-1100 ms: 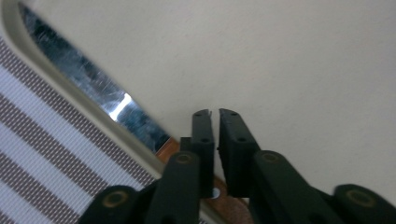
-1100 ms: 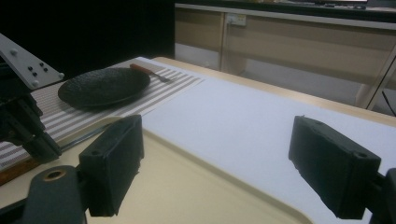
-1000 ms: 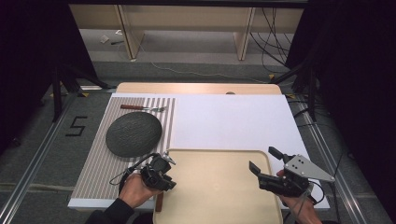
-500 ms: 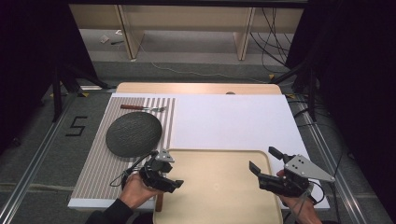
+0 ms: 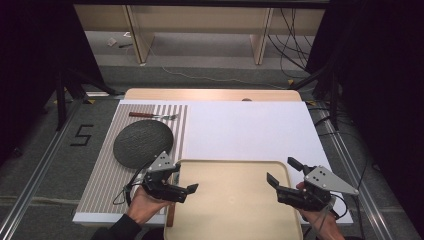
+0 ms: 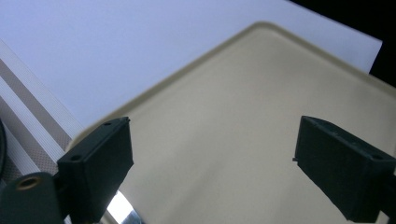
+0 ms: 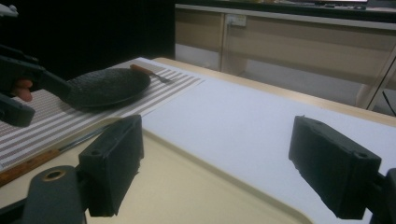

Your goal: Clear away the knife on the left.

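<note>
A beige tray [image 5: 230, 205] lies at the table's near edge, on a white sheet [image 5: 245, 130]. My left gripper [image 5: 184, 179] is open at the tray's left rim, its jaws reaching over the tray [image 6: 243, 121] with nothing between them. My right gripper [image 5: 281, 171] is open just above the tray's right rim, also with nothing in it. In the right gripper view the open right gripper [image 7: 215, 172] looks across the tray [image 7: 177, 186] toward a dark round plate [image 7: 107, 86] and the left gripper [image 7: 18, 88].
A striped placemat [image 5: 110, 170] carries the dark plate [image 5: 142, 142] and, behind it, a brown-handled fork [image 5: 152, 116]. A wooden-handled knife [image 7: 46, 158] lies along the tray's left side. Dark floor, cables and shelving surround the table.
My left gripper has turned slightly and edged right, so its jaws now reach over the tray's left rim. The right gripper has stayed put.
</note>
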The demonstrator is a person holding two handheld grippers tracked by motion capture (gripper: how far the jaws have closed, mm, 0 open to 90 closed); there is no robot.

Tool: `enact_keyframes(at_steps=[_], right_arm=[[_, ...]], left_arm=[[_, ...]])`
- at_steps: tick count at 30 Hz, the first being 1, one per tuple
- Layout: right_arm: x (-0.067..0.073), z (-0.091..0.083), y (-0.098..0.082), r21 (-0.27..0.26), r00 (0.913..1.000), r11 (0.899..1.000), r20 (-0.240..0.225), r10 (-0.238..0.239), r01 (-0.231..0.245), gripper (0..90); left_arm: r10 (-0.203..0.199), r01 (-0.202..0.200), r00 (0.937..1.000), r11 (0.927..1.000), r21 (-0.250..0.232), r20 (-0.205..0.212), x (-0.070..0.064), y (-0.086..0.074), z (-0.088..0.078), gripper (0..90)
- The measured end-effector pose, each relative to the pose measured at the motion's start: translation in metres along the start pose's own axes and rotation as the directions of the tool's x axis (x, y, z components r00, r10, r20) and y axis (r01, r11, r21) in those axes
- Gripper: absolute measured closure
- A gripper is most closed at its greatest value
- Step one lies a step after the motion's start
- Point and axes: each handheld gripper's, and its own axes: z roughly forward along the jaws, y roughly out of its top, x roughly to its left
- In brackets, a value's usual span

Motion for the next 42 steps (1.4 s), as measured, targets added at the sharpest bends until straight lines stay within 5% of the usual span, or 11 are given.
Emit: enact_keyframes(at_steps=[3, 11, 18, 27, 42], right_arm=[[0.0, 0.0, 0.0, 0.002, 1.0, 1.0, -0.001, -0.001, 0.001, 18.7], [0.0, 0.0, 0.0, 0.001, 1.0, 1.0, -0.001, -0.001, 0.001, 18.7], [0.0, 0.0, 0.0, 0.001, 1.0, 1.0, 0.0, 0.001, -0.001, 18.7], [0.0, 0.0, 0.0, -0.002, 1.0, 1.0, 0.003, 0.003, -0.003, 18.7], [0.0, 0.0, 0.0, -0.002, 1.0, 1.0, 0.005, 0.007, -0.007, 18.4]], left_arm=[[0.011, -0.012, 0.9997, 0.9982, -0.059, -0.023, -0.001, 0.002, -0.006, 2.1], [0.069, -0.074, 0.9971, 0.9802, -0.184, -0.031, -0.006, 0.003, -0.017, 2.6], [0.055, -0.068, 0.9968, 0.9644, -0.256, -0.058, -0.005, 0.001, -0.024, 3.0], [0.029, -0.059, 0.9939, 0.9558, -0.288, -0.107, 0.001, -0.002, -0.033, 3.1], [0.023, -0.048, 0.9954, 0.9616, -0.27, -0.093, -0.004, -0.007, -0.041, 3.1]])
